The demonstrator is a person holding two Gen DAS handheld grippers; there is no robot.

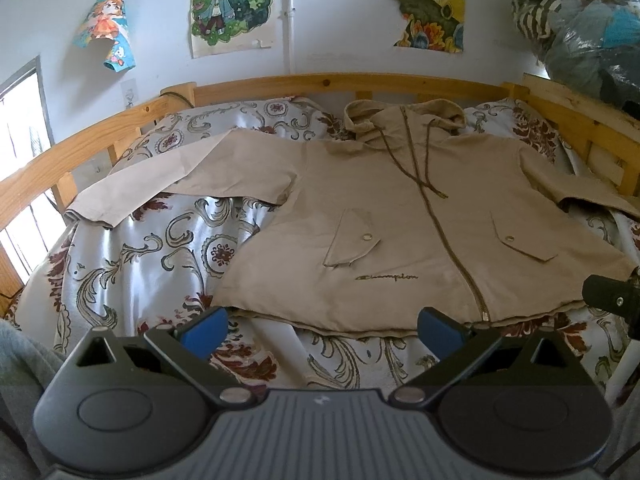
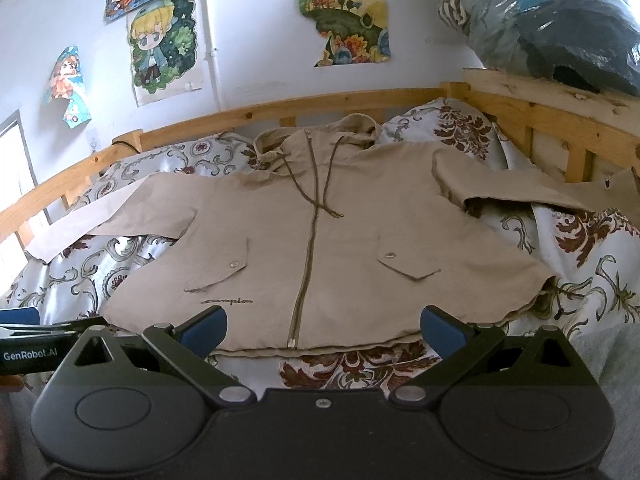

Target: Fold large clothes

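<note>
A beige hooded zip jacket [image 1: 400, 216] [image 2: 320, 240] lies flat, front up, on a floral bedspread, hood toward the wall and both sleeves spread out. Its left sleeve [image 1: 160, 184] stretches toward the left bed rail; its right sleeve [image 2: 500, 188] reaches toward the right rail. My left gripper [image 1: 322, 330] hovers open just before the jacket's hem, left of the zipper end, holding nothing. My right gripper [image 2: 322, 330] is also open and empty, level with the hem near the zipper's bottom. The right gripper's dark body [image 1: 612, 296] shows at the right edge of the left wrist view.
The floral bedspread [image 1: 140, 264] [image 2: 580, 256] covers a bed with a wooden rail [image 1: 328, 82] [image 2: 552, 120] on the far and side edges. Posters [image 1: 230, 4] hang on the wall. Plastic-wrapped bundles [image 2: 552, 20] sit on the right rail. A window [image 1: 20, 128] is at left.
</note>
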